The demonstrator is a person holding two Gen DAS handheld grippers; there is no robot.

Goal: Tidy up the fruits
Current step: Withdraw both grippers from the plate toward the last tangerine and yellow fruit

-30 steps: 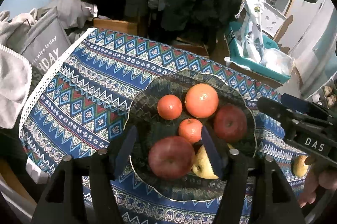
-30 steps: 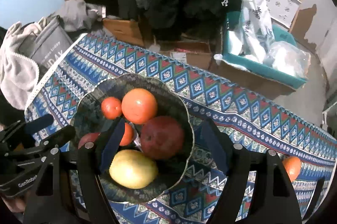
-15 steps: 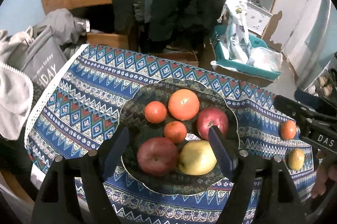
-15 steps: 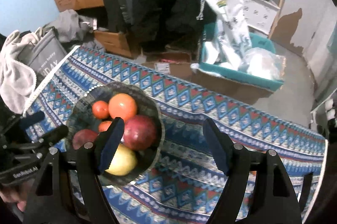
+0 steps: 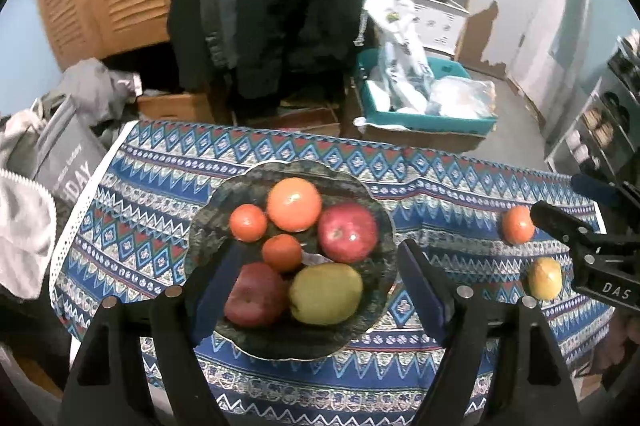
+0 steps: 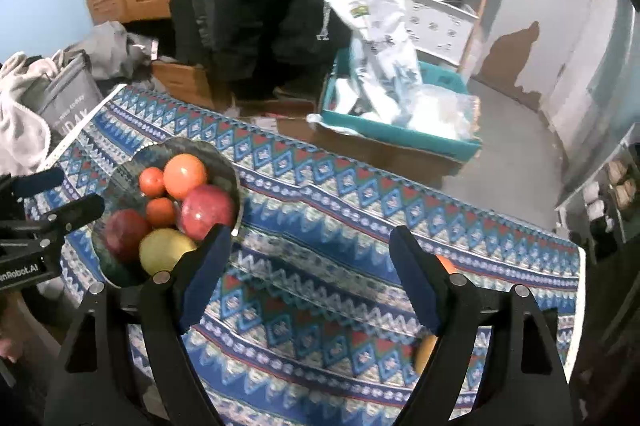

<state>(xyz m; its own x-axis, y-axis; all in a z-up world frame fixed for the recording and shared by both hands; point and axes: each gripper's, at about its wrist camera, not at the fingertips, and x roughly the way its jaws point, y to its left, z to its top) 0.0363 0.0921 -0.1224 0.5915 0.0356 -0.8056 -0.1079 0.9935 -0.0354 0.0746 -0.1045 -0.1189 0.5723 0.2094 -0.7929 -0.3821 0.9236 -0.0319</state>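
Teal crate (image 5: 424,116), gray bag (image 5: 68,162), patterned tablecloth (image 5: 440,186)

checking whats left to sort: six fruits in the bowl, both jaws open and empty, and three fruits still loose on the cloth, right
Not quite: only two fruits are loose on the cloth, a small orange and a yellowish fruit, as the left wrist view shows. The bowl does hold six, and both grippers, left and right, are open and empty.

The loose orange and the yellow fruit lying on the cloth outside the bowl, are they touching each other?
Apart. The left wrist view shows the loose orange and the yellow fruit with a strip of patterned tablecloth plainly visible between them.
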